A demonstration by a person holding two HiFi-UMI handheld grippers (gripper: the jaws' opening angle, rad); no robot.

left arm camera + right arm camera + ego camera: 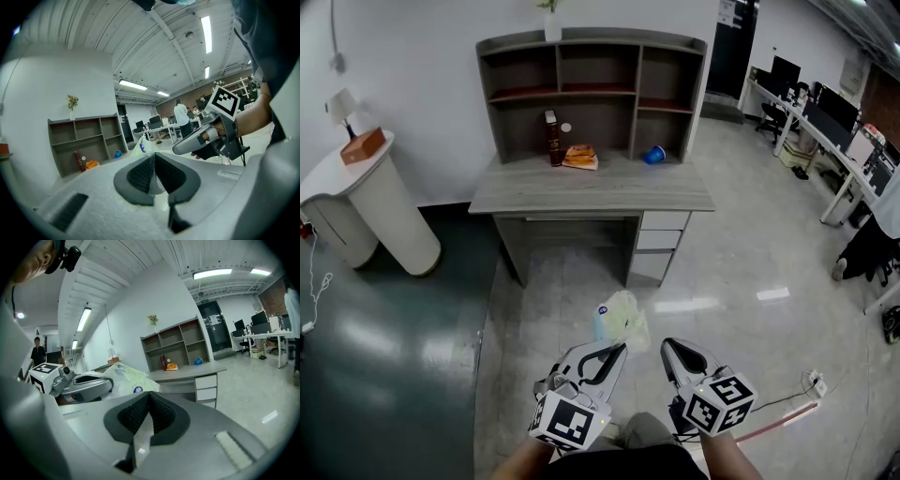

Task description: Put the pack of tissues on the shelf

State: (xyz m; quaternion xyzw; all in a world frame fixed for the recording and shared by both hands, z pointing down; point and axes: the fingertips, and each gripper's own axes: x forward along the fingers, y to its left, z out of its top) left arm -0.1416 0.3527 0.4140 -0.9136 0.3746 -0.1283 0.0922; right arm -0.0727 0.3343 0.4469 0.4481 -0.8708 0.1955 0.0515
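The pack of tissues, pale green and white in crinkly wrap, hangs over the floor in front of the desk. My left gripper is shut on the wrap's near edge; in the left gripper view the pack shows just past the closed jaws of the left gripper. My right gripper hovers beside it on the right, shut and empty. The right gripper view has the right gripper's pads meeting and the pack to their left. The grey shelf stands on the desk ahead.
Under the shelf, the desk carries a brown bottle, an orange packet and a blue cup. A white rounded counter with a brown box stands left. Office desks line the right; a cable lies on the floor.
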